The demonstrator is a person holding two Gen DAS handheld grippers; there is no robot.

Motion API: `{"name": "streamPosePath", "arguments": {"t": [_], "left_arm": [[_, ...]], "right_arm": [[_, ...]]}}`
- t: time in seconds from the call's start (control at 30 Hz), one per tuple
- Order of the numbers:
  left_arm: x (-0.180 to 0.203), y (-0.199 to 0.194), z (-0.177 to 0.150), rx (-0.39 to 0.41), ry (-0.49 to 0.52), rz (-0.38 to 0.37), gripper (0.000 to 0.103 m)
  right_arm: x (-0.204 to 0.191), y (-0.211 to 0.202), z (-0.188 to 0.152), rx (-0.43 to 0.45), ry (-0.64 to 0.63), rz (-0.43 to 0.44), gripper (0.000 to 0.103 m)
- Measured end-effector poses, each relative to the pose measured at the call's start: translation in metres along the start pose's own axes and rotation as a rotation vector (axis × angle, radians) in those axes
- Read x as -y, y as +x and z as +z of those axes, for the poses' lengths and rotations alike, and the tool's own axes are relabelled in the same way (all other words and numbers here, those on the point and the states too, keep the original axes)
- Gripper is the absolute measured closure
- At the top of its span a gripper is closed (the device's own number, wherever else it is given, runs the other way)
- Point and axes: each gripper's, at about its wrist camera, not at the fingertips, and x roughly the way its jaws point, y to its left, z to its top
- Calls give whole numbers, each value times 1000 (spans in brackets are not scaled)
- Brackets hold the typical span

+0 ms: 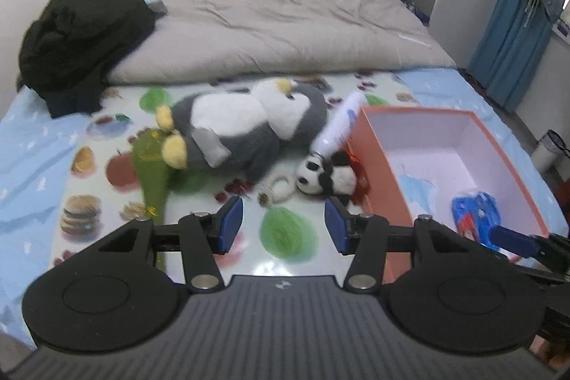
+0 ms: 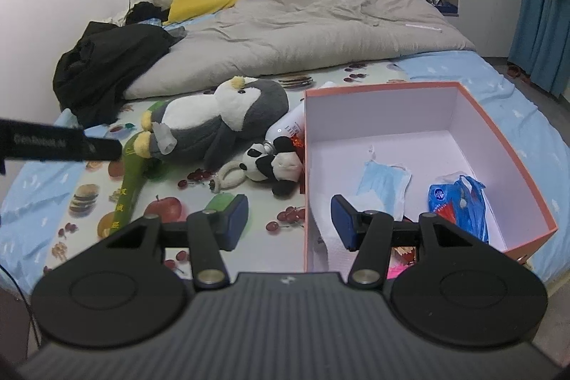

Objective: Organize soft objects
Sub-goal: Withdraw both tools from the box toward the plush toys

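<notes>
On the far left of the bed [image 2: 42,187] I see a black jacket [image 2: 107,66] heaped beside the grey duvet [image 2: 302,31]. Next comes the green plush stick [image 2: 133,173], then the penguin plush [image 2: 221,123] lying on its back — the small panda plush [image 2: 270,164] sits just right of it, against the orange box [image 2: 506,145]. My left gripper [image 1: 284,225] hangs half open over the printed sheet, holding nothing. My right gripper [image 2: 289,222] is half open too — empty, straddling the box's near wall. Inside lie a face mask [image 2: 383,180] and a blue packet [image 2: 459,202].
</notes>
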Motion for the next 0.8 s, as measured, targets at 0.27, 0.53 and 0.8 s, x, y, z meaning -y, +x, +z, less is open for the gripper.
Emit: {"name": "streamPosePath", "arguments": {"t": [0.27,0.53,0.8], "left_arm": [[-23,-1,-8,48,-41,29,46],[-46,25,-47,26,-85,58,46],[-76,72,-80,-9,-137,99,46]], "right_arm": [[-5,-8,-14,58,22,13,49],[-24,3,-41,62,15,39,49],[-46,40,-69,29,11,42,49]]}}
